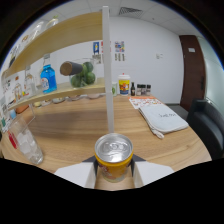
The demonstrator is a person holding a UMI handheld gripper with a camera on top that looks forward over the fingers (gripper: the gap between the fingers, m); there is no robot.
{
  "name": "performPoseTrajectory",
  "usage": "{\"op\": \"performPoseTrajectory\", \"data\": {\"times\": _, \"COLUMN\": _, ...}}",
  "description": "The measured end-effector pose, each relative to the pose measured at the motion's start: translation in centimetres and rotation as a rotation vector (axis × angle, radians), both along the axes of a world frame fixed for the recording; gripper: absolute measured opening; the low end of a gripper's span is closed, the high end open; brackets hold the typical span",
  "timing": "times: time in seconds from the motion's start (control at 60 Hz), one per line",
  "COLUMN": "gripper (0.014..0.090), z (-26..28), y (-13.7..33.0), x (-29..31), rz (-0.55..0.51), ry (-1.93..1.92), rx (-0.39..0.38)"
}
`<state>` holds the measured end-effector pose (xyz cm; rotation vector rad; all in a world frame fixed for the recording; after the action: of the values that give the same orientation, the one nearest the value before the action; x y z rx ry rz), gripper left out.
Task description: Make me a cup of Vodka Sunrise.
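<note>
Tongs [114, 172] seemingly clamped around can [114, 156].

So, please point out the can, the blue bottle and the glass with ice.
can [114, 148], gripper view, on its silver top, between the tool's fingers
blue bottle [48, 79], gripper view, on its body, on the shelf
glass with ice [24, 141], gripper view, on its side wall

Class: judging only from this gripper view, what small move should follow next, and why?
Probably carry the can toward the ice-filled glass. The hand-held gripper appears shut on the can, whose lid looks unopened, and the glass stands off to the side on the wooden table.
</note>
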<state>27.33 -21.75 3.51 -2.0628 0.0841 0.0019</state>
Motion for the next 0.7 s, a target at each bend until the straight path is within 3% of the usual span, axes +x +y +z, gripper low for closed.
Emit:
{"op": "performPoseTrajectory", "data": {"times": 0.1, "gripper": 0.0594, "z": 0.4, "y": -0.2, "x": 0.2, "rz": 0.002, "ry": -0.008, "rx": 0.022}}
{"op": "performPoseTrajectory", "data": {"times": 0.233, "gripper": 0.0850, "z": 1.5, "y": -1.6, "x": 0.8, "rz": -0.018, "ry": -0.018, "rx": 0.006}}
{"op": "performPoseTrajectory", "data": {"times": 0.267, "gripper": 0.0869, "z": 2.4, "y": -1.9, "x": 0.6, "rz": -0.021, "ry": -0.008, "rx": 0.012}}
{"op": "performPoseTrajectory", "data": {"times": 0.483, "gripper": 0.0855, "z": 11.9, "y": -4.3, "x": -2.1, "rz": 0.008, "ry": 0.005, "rx": 0.138}}
{"op": "performPoseTrajectory", "data": {"times": 0.7, "gripper": 0.0857, "z": 16.1, "y": -6.7, "x": -7.9, "rz": 0.056, "ry": 0.024, "rx": 0.174}}
